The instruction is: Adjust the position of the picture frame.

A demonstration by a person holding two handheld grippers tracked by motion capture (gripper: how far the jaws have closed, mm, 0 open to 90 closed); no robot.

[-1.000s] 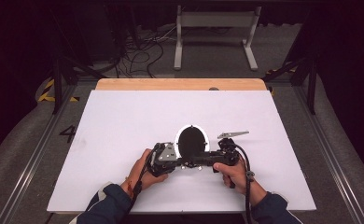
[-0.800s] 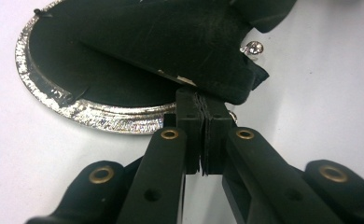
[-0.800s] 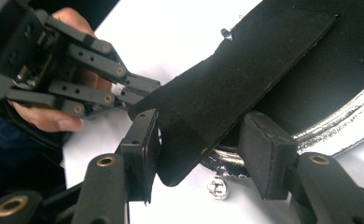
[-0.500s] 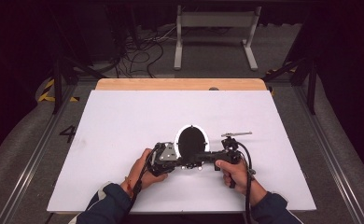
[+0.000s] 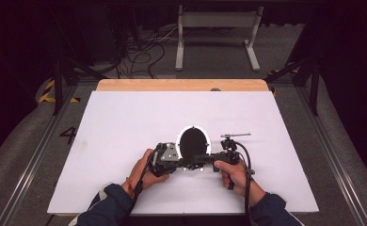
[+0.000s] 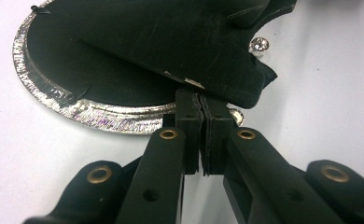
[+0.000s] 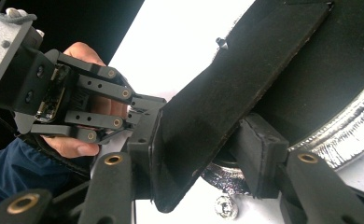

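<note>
Black strap (image 6: 189, 42) lies over the foil-rimmed black disc (image 5: 194, 141) at mid-counter (image 5: 125, 122). Left tongs (image 6: 202, 100) pinched on its edge; right tongs (image 7: 203, 140) closing around it, one pad off. Right grip to be seated before lifting.

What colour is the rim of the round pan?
Shiny silver, around a black inside; the pan rim shows best in the left gripper view.
</note>
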